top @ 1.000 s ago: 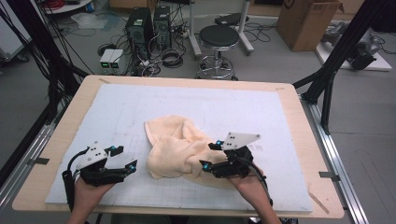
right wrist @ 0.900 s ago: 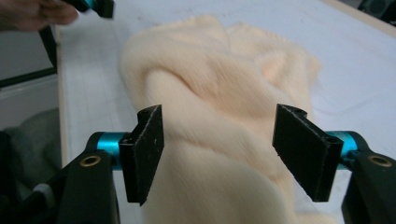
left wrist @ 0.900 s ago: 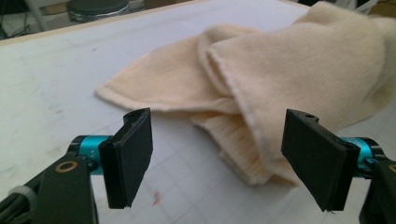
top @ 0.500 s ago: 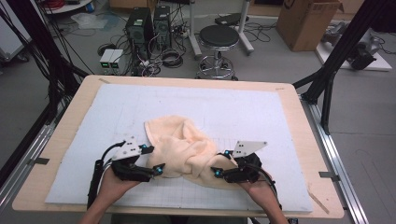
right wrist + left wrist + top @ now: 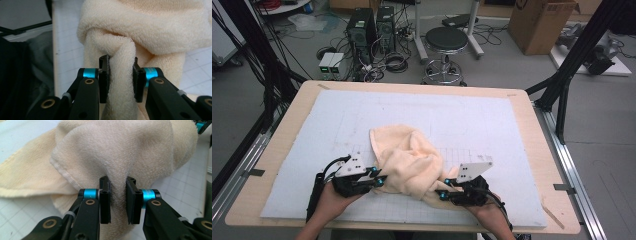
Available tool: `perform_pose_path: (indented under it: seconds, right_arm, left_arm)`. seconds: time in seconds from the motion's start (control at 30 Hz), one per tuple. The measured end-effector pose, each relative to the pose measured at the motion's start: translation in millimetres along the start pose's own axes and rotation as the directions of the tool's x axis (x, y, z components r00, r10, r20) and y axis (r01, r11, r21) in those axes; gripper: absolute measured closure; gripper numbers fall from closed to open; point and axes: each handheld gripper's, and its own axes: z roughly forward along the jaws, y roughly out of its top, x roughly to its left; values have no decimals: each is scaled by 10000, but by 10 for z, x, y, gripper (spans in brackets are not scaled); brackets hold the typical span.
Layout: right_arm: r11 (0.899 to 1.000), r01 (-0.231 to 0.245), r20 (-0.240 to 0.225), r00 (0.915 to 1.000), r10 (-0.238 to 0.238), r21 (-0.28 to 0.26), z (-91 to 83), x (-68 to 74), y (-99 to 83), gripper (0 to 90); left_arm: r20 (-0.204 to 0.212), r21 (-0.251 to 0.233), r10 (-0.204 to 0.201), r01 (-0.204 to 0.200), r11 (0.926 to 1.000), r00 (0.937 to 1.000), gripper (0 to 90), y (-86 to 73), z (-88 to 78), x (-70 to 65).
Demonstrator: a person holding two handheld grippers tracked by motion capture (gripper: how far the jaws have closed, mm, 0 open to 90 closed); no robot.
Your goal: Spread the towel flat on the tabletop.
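Lab floor w/ a stool [image 5: 446, 40] and PC boxes [image 5: 371, 27] behind my table [image 5: 277, 150], white grid mat [image 5: 492, 120] on top. My left gripper [image 5: 379, 176] has just been closing; it now pinches a fold of the cream towel [image 5: 407, 160]. My right gripper [image 5: 443, 190] has just been closing too, and squeezes a rolled bit of towel. Towel sits bunched on the mat near the front edge, between both grippers.

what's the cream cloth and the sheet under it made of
The cloth looks like terry cotton: matte, fuzzy looped pile, stitched hem, soft folds. The sheet looks like a smooth, matte pale mat printed with a faint grid, perhaps foam or plastic; hard to say.
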Motion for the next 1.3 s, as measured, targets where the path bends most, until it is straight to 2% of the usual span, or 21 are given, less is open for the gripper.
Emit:
perform_pose_path:
  seconds: [0.2, 0.3, 0.37, 0.4, 0.43, 0.53, 0.63, 0.7, 0.77, 0.87, 0.9, 0.93, 0.97, 1.0, 1.07, 1.1, 1.13, 1.17, 1.23, 1.3]
  right_arm:
    - [9992, 390, -299, 9988, -387, 85, 13, 210, 0, 741]
    - [9992, 408, -290, 9988, -407, 47, 2, 281, 26, 616]
    - [9984, 493, -148, 9987, -498, -281, -83, 297, 57, 518]
    - [9981, 408, -69, 9991, -412, -452, -123, 290, 71, 496]
    - [9981, 408, -69, 9991, -412, -452, -123, 290, 71, 496]
    - [9944, 263, 228, 9994, -241, -1024, -244, 210, 129, 469]
    - [9917, 130, 726, 9974, -37, -1279, -305, 77, 218, 463]
    - [9882, 149, 966, 9953, -1, -1527, -284, -45, 293, 457]
    - [9890, -16, 1086, 9939, 179, -1480, -223, -155, 355, 439]
    - [9894, -413, 851, 9949, 535, -1394, -83, -313, 416, 410]
    - [9890, -543, 728, 9952, 648, -1376, -28, -367, 421, 410]
    - [9899, -883, 553, 9940, 948, -1109, 86, -461, 411, 417]
    - [9903, -1018, 439, 9934, 1063, -940, 129, -495, 402, 444]
    - [9903, -1018, 439, 9934, 1063, -940, 129, -495, 402, 444]
    - [9895, -1373, -171, 9905, 1366, -443, 257, -561, 367, 532]
    - [9904, -1365, -519, 9894, 1353, -205, 341, -558, 348, 667]
    - [9904, -1365, -519, 9894, 1353, -205, 341, -558, 348, 667]
    - [9928, -1180, -654, 9910, 1165, -195, 368, -536, 345, 718]
    - [9962, -868, -738, 9935, 867, 15, 385, -473, 359, 797]
    - [9969, -779, -741, 9943, 768, -114, 353, -437, 376, 831]
  left_arm:
    - [69, -149, -97, 98, 9998, 9999, 773, -152, -277, -45]
    - [22, -64, 37, -37, 10000, 10000, 754, -205, -354, -78]
    - [77, -221, -66, 68, 9997, 9999, 687, -219, -399, -70]
    - [142, -358, -222, 227, 9991, 9997, 621, -214, -427, -54]
    - [192, -529, -420, 429, 9977, 9989, 621, -200, -455, -31]
    - [331, -1022, -821, 851, 9911, 9961, 490, -131, -513, 36]
    - [281, -1196, -801, 829, 9894, 9964, 412, -23, -473, 79]
    - [252, -1186, -769, 794, 9898, 9967, 376, 46, -399, 100]
    - [150, -1136, -712, 724, 9909, 9974, 342, 105, -298, 109]
    - [30, -932, -624, 624, 9937, 9980, 339, 162, -136, 136]
    - [39, -847, -635, 636, 9944, 9980, 341, 169, -98, 149]
    - [179, -684, -740, 751, 9948, 9971, 378, 172, -39, 168]
    - [307, -545, -700, 716, 9959, 9971, 425, 169, -12, 183]
    - [487, -390, -687, 706, 9967, 9964, 425, 162, 17, 190]
    - [648, -99, -529, 537, 9985, 9965, 569, 145, 56, 180]
    - [684, 29, -459, 458, 9989, 9966, 687, 131, 62, 163]
    - [664, 55, -385, 382, 9993, 9971, 687, 120, 57, 148]
    - [635, 71, -306, 302, 9995, 9975, 742, 107, 39, 136]
    - [678, -1, -319, 320, 9995, 9972, 813, 82, -2, 128]
    - [767, -65, -406, 412, 9991, 9962, 833, 49, -56, 118]
